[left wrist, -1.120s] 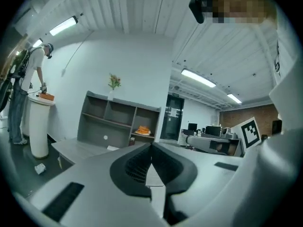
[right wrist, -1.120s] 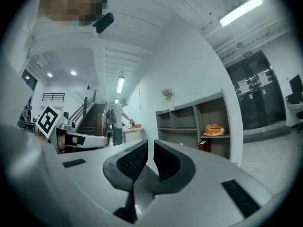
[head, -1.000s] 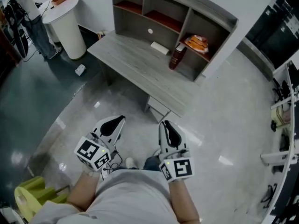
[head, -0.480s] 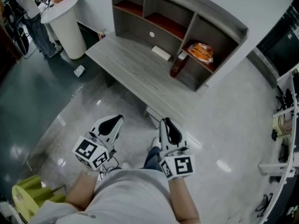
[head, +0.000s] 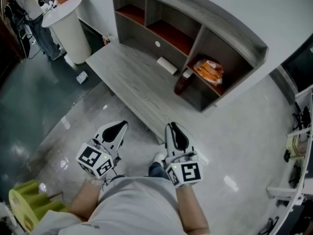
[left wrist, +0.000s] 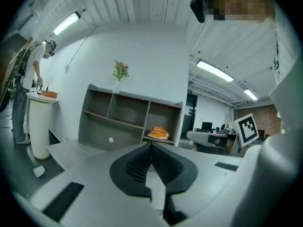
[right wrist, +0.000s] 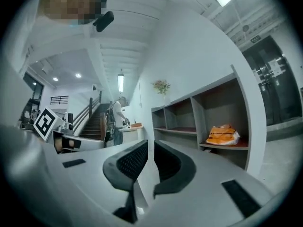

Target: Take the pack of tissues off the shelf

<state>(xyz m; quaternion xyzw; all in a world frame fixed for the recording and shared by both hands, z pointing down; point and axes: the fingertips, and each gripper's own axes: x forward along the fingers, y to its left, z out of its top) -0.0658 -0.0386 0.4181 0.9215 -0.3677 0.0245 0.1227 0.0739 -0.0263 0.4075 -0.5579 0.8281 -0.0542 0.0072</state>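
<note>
Shelf [head: 230, 28] top cropped; tissue pack [head: 209, 72] print unreadable.

Your left gripper [head: 118, 128] and right gripper [head: 172, 129] sit side by side at your waist, pointing forward. Both hold their jaws together on nothing.

A grey table [head: 128, 80] carries a grey shelf [head: 244, 35] of open compartments. An orange pack of tissues [head: 209, 71] lies in the right compartment. A brown bottle [head: 183, 82] and a white block [head: 167, 65] sit on the table just before the shelf.
</note>
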